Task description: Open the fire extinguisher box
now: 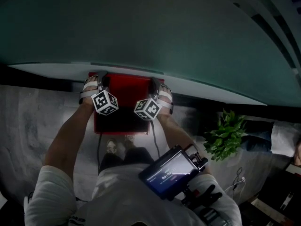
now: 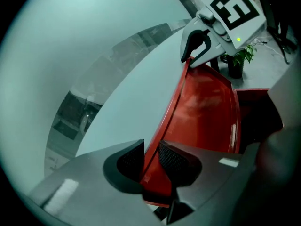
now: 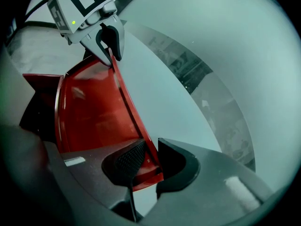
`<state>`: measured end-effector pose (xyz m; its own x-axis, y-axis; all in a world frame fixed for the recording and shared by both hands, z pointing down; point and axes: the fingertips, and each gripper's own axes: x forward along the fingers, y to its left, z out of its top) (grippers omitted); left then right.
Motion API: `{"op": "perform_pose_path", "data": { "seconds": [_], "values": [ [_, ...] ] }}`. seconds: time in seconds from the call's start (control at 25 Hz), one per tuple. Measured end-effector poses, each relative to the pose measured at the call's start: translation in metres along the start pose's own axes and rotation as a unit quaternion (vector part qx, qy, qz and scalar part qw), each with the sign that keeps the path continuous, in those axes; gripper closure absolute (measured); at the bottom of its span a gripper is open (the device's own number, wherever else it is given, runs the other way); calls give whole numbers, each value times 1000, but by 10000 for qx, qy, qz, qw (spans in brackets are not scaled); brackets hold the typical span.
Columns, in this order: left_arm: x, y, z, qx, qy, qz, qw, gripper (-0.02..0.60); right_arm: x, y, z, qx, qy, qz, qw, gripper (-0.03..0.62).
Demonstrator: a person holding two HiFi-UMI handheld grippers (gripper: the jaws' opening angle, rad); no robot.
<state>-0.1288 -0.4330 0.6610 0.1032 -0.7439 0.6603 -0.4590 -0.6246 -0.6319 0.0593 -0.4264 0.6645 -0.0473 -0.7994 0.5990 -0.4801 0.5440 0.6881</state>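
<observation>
The fire extinguisher box (image 1: pixel 120 121) is red and stands on the floor against the wall, its dark inside showing. Its red lid (image 1: pixel 124 86) is raised and leans back toward the wall. My left gripper (image 1: pixel 100 78) is shut on the lid's top edge near the left corner. My right gripper (image 1: pixel 156 84) is shut on the same edge near the right corner. In the left gripper view the thin edge of the lid (image 2: pixel 202 107) runs between the left gripper (image 2: pixel 150 160) pads, with the right gripper (image 2: pixel 197 44) farther along it. The right gripper view shows the lid (image 3: pixel 89 112) in the right gripper (image 3: pixel 151 160), and the left gripper (image 3: pixel 110 36) beyond.
A pale green glossy wall (image 1: pixel 141 27) rises just behind the lid, with a white ledge (image 1: pixel 51 69) at its foot. A potted plant (image 1: pixel 225 135) stands right of the box. A cable (image 1: pixel 153 142) lies by the person's shoes (image 1: pixel 112 146). A screen device (image 1: pixel 171 172) hangs at the chest.
</observation>
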Motion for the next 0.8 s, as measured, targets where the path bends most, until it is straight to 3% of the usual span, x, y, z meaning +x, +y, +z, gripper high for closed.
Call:
{"op": "perform_pose_path", "data": {
  "seconds": [0.48, 0.8],
  "values": [
    [-2, 4, -1, -380, 3, 199, 9991, 468, -5, -5, -4, 417, 7, 76, 9991, 467],
    [-3, -2, 5, -636, -85, 1, 9979, 418, -10, -6, -8, 488, -11, 71, 9988, 477]
  ]
}}
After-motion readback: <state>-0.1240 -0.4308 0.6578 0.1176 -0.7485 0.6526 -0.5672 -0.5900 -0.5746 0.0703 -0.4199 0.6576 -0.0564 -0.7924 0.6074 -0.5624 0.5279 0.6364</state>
